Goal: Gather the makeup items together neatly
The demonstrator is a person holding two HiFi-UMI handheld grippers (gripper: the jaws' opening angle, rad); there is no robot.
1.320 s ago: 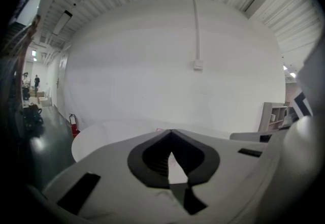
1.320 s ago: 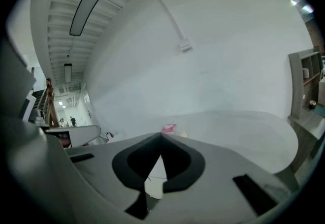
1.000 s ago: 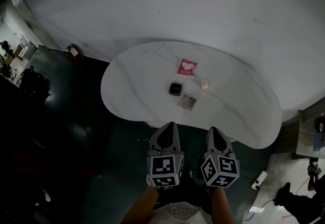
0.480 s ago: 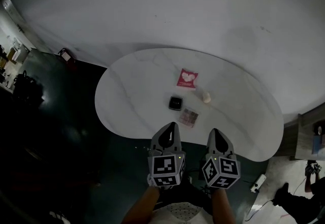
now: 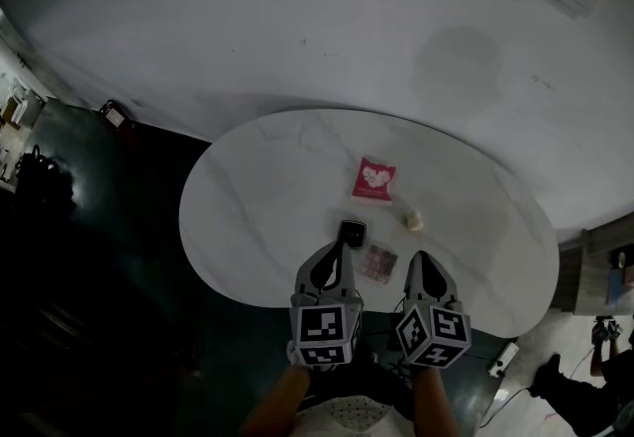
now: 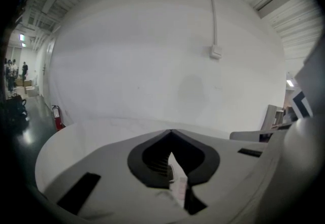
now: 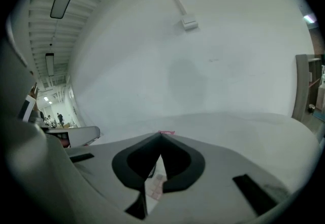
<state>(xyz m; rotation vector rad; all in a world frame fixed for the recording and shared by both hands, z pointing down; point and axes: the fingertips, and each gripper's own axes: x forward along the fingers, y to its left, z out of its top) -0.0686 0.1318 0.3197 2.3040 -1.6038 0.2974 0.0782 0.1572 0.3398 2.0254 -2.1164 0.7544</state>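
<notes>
With the left hand-held gripper [image 5: 335, 253] and the right hand-held gripper [image 5: 422, 263] both closed and empty, the black compact [image 5: 351, 232] lies on the surface [image 5: 258, 197] just ahead of the left one, the patterned palette [image 5: 378, 263] between the two, and the pink packet [image 5: 374, 179] and small pale item [image 5: 412, 221] farther ahead.

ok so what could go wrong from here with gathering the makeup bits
1. The left tongs and right tongs are both shut. Going in like that could shove the black compact instead of gripping it.
2. The patterned palette lies toward the near edge of the table, so a nudge might slide it off.
3. The small cream item looks rounded and may roll if bumped.
</notes>
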